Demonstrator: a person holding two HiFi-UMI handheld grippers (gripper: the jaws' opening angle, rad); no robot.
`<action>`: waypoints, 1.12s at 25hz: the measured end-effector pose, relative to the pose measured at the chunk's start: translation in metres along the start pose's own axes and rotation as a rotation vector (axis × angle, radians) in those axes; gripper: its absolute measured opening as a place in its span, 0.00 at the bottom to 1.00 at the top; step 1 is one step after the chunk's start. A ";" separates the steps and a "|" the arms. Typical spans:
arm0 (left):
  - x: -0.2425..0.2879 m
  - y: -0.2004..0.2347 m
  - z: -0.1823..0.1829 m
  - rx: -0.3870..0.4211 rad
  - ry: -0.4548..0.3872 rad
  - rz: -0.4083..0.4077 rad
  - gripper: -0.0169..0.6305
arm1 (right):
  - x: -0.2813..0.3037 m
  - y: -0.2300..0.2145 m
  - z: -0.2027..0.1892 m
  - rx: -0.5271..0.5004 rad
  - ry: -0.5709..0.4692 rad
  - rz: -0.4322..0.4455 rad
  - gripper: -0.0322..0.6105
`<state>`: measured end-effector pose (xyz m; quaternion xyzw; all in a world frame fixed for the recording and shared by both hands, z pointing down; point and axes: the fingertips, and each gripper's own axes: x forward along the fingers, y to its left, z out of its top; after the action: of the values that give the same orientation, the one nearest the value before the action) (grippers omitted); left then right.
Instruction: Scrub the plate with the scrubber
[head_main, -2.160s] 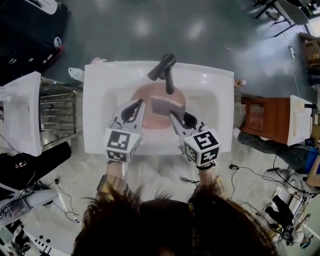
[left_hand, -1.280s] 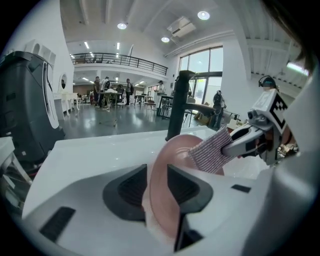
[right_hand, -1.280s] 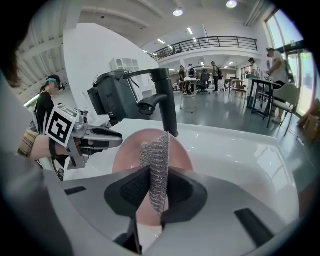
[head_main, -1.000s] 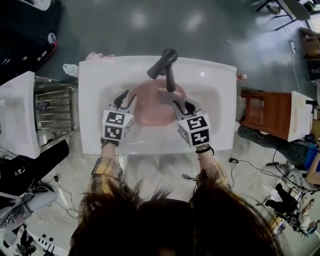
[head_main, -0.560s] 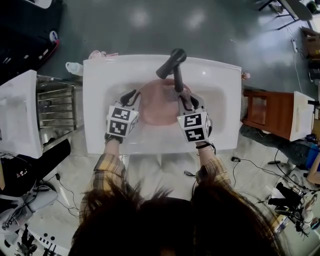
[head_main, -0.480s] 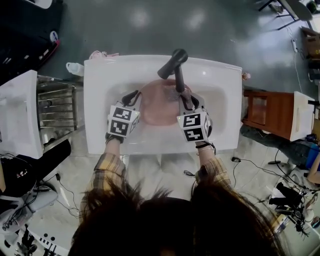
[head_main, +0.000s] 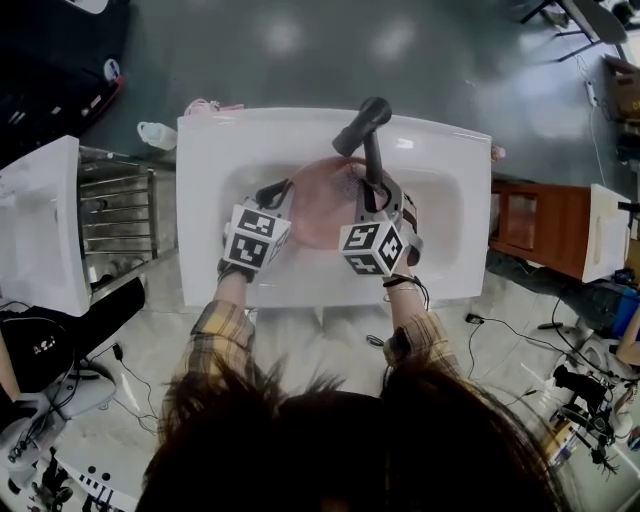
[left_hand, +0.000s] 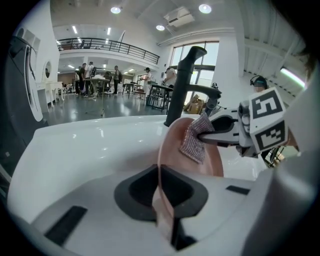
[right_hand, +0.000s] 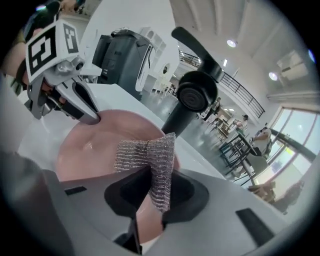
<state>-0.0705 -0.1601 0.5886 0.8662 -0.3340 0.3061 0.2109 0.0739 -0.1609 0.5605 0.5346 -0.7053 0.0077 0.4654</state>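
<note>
Left tongs (left_hand: 161, 190): we are clamping these on the rim of the round pink plate (left_hand: 212, 162); the jaws have just been closing.
Right tongs (right_hand: 150, 197): we are pinching the silvery mesh scrubber (right_hand: 150, 150) tight.
Plate: tilting up in the white sink (head_main: 450, 210), ahead of both tongs.
Scrubber: resting against the plate's face, opposite the left tongs.

We see the sink (head_main: 215, 150) as glossy white and ceramic-looking, with bright highlights. Inside the sink, the plate (right_hand: 92, 145) is pink, smooth and faintly shiny, seemingly plastic. Also in the sink, the scrubber (right_hand: 150, 150) is a rough woven mesh with a metallic glint. At the sink's back edge the tap (head_main: 365, 125) is matt black. Left of the sink stands a rack (head_main: 115, 215) of dull metal bars; right of the sink is a cabinet (head_main: 530, 225) of brown wood.
</note>
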 end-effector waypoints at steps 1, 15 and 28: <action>0.000 -0.001 0.000 0.000 0.000 -0.002 0.07 | 0.001 0.001 0.003 -0.021 0.000 -0.009 0.18; -0.006 0.006 -0.003 -0.019 -0.005 -0.016 0.07 | 0.008 0.049 0.046 -0.133 -0.052 0.085 0.17; -0.005 0.009 -0.007 -0.002 0.005 -0.004 0.07 | 0.002 0.107 0.019 -0.215 0.062 0.248 0.17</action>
<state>-0.0826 -0.1601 0.5912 0.8658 -0.3322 0.3075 0.2133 -0.0201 -0.1259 0.6035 0.3900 -0.7481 0.0059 0.5369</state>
